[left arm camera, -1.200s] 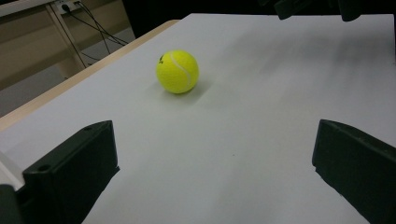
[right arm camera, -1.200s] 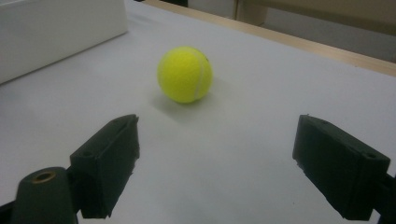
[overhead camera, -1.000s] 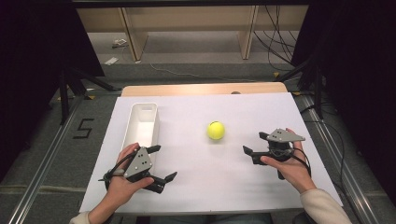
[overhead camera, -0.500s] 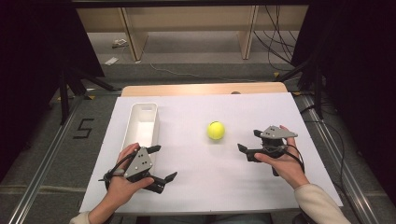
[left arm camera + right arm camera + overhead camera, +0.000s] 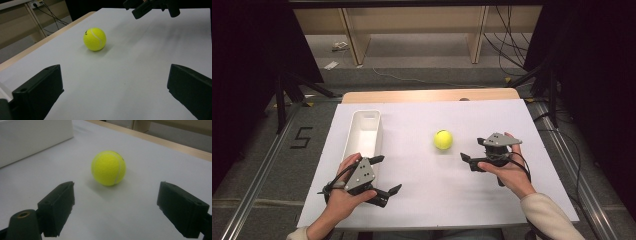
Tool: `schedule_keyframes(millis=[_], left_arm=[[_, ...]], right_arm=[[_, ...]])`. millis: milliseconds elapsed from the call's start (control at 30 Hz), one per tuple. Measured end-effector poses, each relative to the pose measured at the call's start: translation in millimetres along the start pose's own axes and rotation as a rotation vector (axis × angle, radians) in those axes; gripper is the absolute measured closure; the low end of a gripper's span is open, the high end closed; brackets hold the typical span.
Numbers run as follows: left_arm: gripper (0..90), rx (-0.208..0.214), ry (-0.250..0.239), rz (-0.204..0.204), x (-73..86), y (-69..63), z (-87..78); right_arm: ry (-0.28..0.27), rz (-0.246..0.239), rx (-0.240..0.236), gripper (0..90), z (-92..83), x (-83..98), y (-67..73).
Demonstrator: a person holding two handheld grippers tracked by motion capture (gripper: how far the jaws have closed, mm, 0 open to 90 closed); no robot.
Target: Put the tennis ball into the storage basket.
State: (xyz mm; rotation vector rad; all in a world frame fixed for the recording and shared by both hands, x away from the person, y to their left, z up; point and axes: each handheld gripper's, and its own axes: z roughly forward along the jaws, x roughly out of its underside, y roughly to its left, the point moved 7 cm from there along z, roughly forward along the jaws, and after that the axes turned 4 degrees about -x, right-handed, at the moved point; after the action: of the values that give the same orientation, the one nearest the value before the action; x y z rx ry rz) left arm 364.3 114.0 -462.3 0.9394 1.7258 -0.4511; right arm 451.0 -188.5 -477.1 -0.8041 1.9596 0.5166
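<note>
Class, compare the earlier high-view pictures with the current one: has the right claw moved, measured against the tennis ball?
Yes. The right claw has shifted leftward, closing on the tennis ball, which stays put; its jaws stand open, apart from the ball.

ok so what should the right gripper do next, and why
Probably ease the right gripper forward until the ball sits between its jaws, then close. In the right gripper view the jaws stand open, wider than the ball, which lies just ahead and free on the table. The left gripper sits farther off, near the bin.
</note>
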Motion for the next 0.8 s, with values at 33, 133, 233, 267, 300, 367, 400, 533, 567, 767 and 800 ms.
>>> schedule_keyframes(millis=[33, 133, 233, 267, 300, 367, 400, 533, 567, 767, 800], left_arm=[[0.0, 0.000, 0.000, -0.001, -0.1, 0.1, -0.1], [0.0, 0.000, -0.001, -0.002, 0.0, 0.3, -0.3], [0.0, 0.002, -0.001, 0.000, -0.1, -0.1, -0.2], [0.0, 0.002, -0.001, 0.001, -0.1, -0.1, -0.2], [0.0, 0.000, -0.001, 0.000, -0.1, 0.0, -0.1], [0.0, 0.001, 0.000, 0.000, 0.0, 0.0, -0.1], [0.0, 0.001, -0.001, 0.000, -0.1, 0.0, -0.1], [0.0, 0.001, 0.000, 0.000, 0.0, -0.1, -0.1], [0.0, 0.001, 0.000, 0.001, 0.0, -0.1, -0.1], [0.0, 0.002, -0.001, 0.001, -0.1, -0.1, -0.2], [0.0, 0.002, -0.001, 0.001, -0.2, -0.1, -0.3]], right_arm=[[0.000, 0.002, -0.002, 15.2, 1.3, -0.5, 0.9], [0.002, -0.002, -0.005, 15.2, 4.2, -1.9, 2.2], [0.001, -0.003, -0.008, 15.2, 7.0, -3.2, 3.2], [0.001, -0.004, -0.008, 15.2, 8.1, -3.5, 3.5], [0.003, -0.005, -0.010, 15.2, 9.1, -3.8, 3.9], [0.005, -0.006, -0.013, 15.2, 12.2, -4.6, 5.3], [0.006, -0.007, -0.015, 15.2, 13.2, -4.9, 5.7], [0.010, -0.007, -0.019, 15.2, 17.0, -5.9, 6.9], [0.008, -0.007, -0.017, 15.2, 18.0, -6.4, 6.8], [0.010, -0.004, -0.018, 15.2, 21.7, -8.0, 6.4], [0.008, -0.003, -0.017, 15.2, 22.6, -8.3, 6.3]])
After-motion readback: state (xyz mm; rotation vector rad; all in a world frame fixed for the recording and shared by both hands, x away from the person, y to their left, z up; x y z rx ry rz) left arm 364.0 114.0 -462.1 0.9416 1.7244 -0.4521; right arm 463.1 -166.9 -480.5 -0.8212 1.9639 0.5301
